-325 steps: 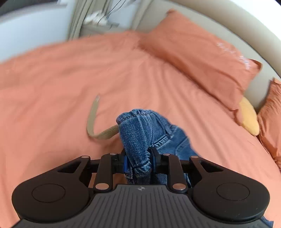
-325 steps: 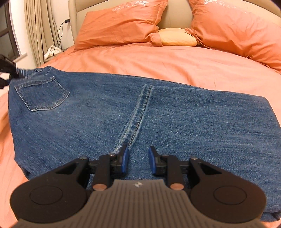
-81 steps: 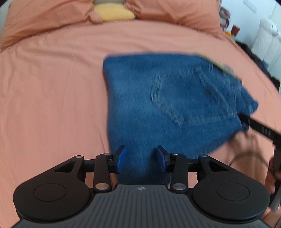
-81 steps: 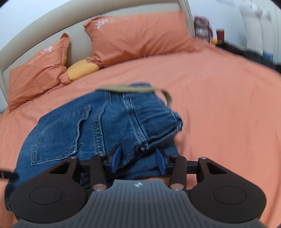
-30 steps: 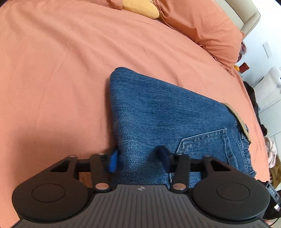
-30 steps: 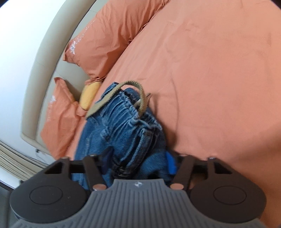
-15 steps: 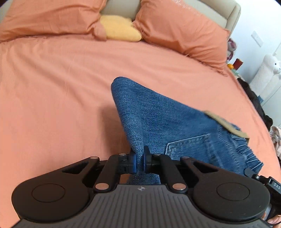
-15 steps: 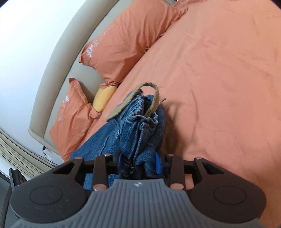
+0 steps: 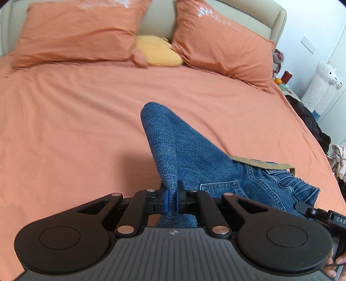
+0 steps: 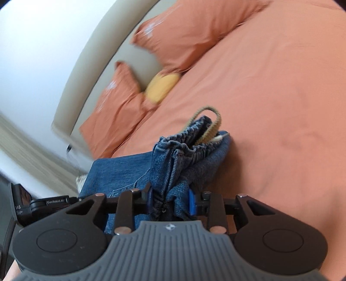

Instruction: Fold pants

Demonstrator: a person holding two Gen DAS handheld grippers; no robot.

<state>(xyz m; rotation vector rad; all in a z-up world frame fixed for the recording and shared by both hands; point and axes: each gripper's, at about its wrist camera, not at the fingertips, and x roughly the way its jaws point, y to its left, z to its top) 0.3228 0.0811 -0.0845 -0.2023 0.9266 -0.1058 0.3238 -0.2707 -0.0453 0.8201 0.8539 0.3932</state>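
Observation:
The folded blue jeans [image 9: 194,155] hang lifted over the orange bed sheet [image 9: 64,129]. My left gripper [image 9: 170,200] is shut on the folded edge of the jeans, which rises in a ridge ahead of it. A tan belt [image 9: 261,165] and a back pocket show to the right. In the right wrist view my right gripper [image 10: 170,201] is shut on the bunched waistband end of the jeans [image 10: 179,155], with the tan belt [image 10: 212,123] looping above it. The left gripper's body [image 10: 39,205] shows at the left edge there.
Two orange pillows [image 9: 71,34] and a yellow cushion [image 9: 157,50] lie against the beige headboard [image 9: 160,19]. A white plush toy [image 9: 322,84], dark clothes [image 9: 311,121] and small items stand beside the bed on the right.
Both grippers have raised the jeans a little higher off the sheet since half a second ago. One second ago both grippers were open around the denim; now both are shut on it.

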